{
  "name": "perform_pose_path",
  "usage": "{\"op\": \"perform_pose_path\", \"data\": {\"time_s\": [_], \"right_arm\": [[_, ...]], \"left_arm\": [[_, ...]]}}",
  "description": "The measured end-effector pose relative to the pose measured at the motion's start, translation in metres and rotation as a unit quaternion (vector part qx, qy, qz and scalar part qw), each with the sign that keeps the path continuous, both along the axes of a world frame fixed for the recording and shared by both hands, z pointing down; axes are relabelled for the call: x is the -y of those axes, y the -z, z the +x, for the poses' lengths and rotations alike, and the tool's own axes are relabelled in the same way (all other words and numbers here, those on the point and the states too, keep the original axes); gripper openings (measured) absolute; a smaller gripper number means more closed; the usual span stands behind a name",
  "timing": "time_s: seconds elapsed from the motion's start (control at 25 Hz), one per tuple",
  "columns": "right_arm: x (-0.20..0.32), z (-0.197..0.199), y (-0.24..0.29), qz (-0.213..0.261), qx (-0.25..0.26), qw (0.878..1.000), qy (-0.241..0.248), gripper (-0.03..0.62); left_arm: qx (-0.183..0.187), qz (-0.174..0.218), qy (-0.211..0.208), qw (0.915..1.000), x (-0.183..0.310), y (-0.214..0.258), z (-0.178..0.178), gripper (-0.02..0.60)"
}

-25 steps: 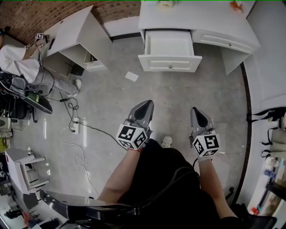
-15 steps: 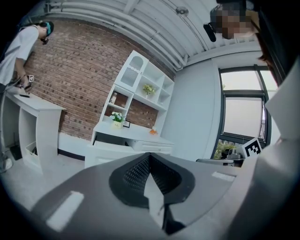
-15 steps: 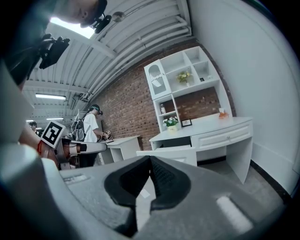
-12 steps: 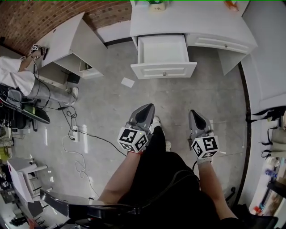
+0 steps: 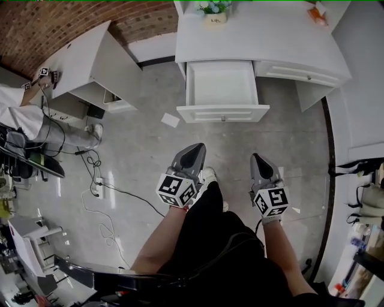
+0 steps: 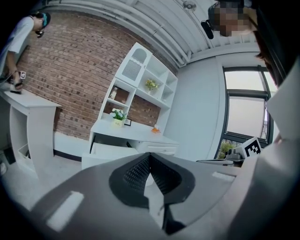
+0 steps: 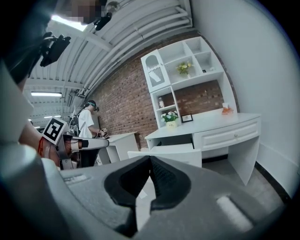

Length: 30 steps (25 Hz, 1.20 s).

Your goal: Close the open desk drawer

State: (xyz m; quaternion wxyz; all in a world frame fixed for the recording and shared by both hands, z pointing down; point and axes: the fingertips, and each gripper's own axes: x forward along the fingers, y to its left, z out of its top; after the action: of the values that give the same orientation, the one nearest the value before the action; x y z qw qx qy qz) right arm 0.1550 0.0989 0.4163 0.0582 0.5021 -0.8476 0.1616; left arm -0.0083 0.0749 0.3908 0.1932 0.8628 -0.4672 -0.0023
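You've stepped nearer the one open drawer [image 5: 222, 90]; both your left gripper [image 5: 194, 148] and right gripper [image 5: 258, 158] are closed, empty.

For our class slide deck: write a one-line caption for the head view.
Standing person holds left gripper and right gripper, jaws together, short of the open drawer of a white desk.

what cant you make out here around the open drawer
- Back end of the drawer, head view: tucked under the desk top.
- Its inside, left gripper view: low angle; the left tongs cover part of its front.
- Label on the pot, head view: too small.
- What the orange thing is: too small.
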Motion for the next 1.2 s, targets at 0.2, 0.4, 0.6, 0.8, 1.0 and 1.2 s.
{"op": "perform_pose_path", "data": {"time_s": [0.2, 0.4, 0.6, 0.8, 1.0, 1.2], "right_arm": [[0.034, -0.017, -0.011, -0.014, -0.002, 1.000, 0.008, 0.003], [0.062, -0.024, -0.028, -0.035, -0.011, 0.999, 0.002, 0.003], [0.091, -0.033, -0.042, -0.045, -0.020, 0.999, -0.010, 0.003], [0.114, -0.037, -0.066, -0.060, -0.016, 0.998, -0.022, 0.003], [0.130, -0.040, -0.091, -0.070, -0.009, 0.997, -0.033, 0.003], [0.150, -0.033, -0.116, -0.076, -0.008, 0.996, -0.043, 0.003]], "left_arm": [[0.000, -0.010, -0.001, 0.9999, 0.035, -0.011, -0.009, 0.003], [0.000, -0.023, -0.017, 0.9996, 0.061, -0.026, -0.014, 0.003], [0.004, -0.035, -0.030, 0.9990, 0.090, -0.044, -0.027, 0.003], [0.013, -0.050, -0.031, 0.9982, 0.111, -0.074, -0.036, 0.003], [0.021, -0.064, -0.028, 0.9973, 0.118, -0.105, -0.043, 0.003], [0.026, -0.067, -0.024, 0.9971, 0.135, -0.130, -0.034, 0.003]]}}
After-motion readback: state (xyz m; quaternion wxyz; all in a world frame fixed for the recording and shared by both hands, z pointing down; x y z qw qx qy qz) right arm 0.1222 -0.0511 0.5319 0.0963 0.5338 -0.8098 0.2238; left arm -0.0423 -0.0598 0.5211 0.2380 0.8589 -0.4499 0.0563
